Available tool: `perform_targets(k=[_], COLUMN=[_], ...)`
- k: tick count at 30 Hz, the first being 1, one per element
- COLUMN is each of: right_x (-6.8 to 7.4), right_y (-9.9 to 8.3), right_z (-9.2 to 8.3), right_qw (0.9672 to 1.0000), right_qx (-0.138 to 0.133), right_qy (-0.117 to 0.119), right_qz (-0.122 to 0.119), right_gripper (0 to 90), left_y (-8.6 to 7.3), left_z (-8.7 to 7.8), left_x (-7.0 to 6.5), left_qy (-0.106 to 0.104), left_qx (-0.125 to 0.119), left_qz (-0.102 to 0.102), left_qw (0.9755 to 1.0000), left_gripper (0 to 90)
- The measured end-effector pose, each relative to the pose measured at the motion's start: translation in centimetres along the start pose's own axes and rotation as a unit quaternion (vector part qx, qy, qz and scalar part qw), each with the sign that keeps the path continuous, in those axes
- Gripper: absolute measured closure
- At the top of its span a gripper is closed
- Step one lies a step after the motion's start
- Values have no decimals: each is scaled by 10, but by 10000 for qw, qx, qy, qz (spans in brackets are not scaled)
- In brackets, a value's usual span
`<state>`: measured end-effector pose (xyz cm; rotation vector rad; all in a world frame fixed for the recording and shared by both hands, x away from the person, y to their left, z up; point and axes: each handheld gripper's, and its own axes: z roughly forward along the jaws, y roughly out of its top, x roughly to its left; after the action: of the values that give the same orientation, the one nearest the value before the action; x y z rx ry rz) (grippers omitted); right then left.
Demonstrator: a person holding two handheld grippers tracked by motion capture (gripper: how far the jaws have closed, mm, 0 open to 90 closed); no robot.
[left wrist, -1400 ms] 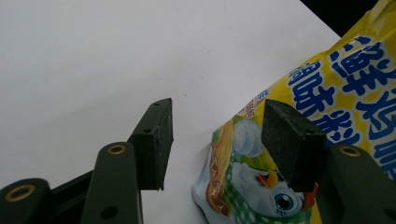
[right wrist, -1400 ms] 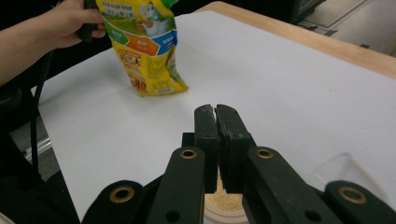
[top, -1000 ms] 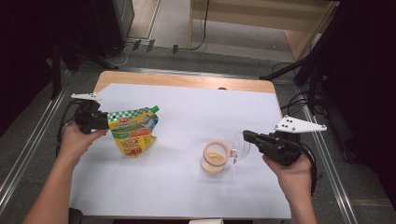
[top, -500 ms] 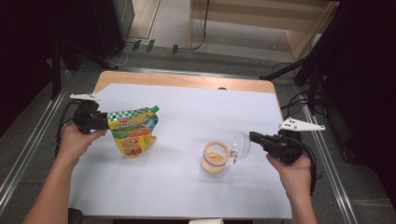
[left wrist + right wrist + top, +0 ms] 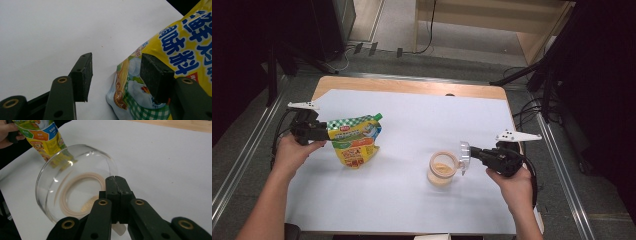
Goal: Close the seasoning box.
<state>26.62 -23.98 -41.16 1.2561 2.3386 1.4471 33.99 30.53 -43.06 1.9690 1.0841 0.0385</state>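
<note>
A yellow seasoning pouch (image 5: pixel 354 142) with a green cap stands tilted on the white sheet at the left. My left gripper (image 5: pixel 324 131) is at its upper left corner. In the left gripper view the jaws (image 5: pixel 115 72) stand apart: the pouch (image 5: pixel 180 45) lies against the right pad, and white sheet shows between it and the left pad. My right gripper (image 5: pixel 472 152) is shut on a clear round lid (image 5: pixel 464 155), held on edge just right of a small jar (image 5: pixel 442 170) of beige granules. Through the lid (image 5: pixel 62 170) I see the jar's rim (image 5: pixel 82 192).
The white sheet (image 5: pixel 412 210) covers most of a wooden table, whose bare edge (image 5: pixel 412 87) runs along the far side. Metal rails (image 5: pixel 242 155) flank the table left and right. Cables (image 5: pixel 527 115) lie on the floor past the right edge.
My right gripper has come down and a little left with the lid, closer to the jar. The left gripper and pouch have stayed where they were.
</note>
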Motion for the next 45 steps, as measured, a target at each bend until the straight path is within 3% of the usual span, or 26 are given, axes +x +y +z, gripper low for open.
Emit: perform_targets(k=[7,13,24,29,37,45], right_x=[10,10,-7,-16,-30,-48], right_y=[0,-1,-7,-12,-23,-35], right_z=[10,12,6,8,11,13], right_qw=[9997,9996,9996,9988,9984,9968], right_qx=[42,-3,-92,-103,-115,-128], right_qy=[158,-2,-230,-430,-543,-759], right_qz=[-201,-267,-98,-205,-126,192], right_gripper=[895,806,617,503,435,366], left_y=[-1,-1,-1,-1,-2,-2], left_z=[0,-1,-1,-3,-3,-2], left_x=[0,0,0,2,2,1], left_qy=[3,0,1,10,13,32], left_qx=[6,-3,-11,-34,-32,-25], left_qz=[-7,-19,-7,-46,-46,-42], left_qw=[10000,10000,10000,10000,10000,10000], left_gripper=[445,431,428,427,427,427])
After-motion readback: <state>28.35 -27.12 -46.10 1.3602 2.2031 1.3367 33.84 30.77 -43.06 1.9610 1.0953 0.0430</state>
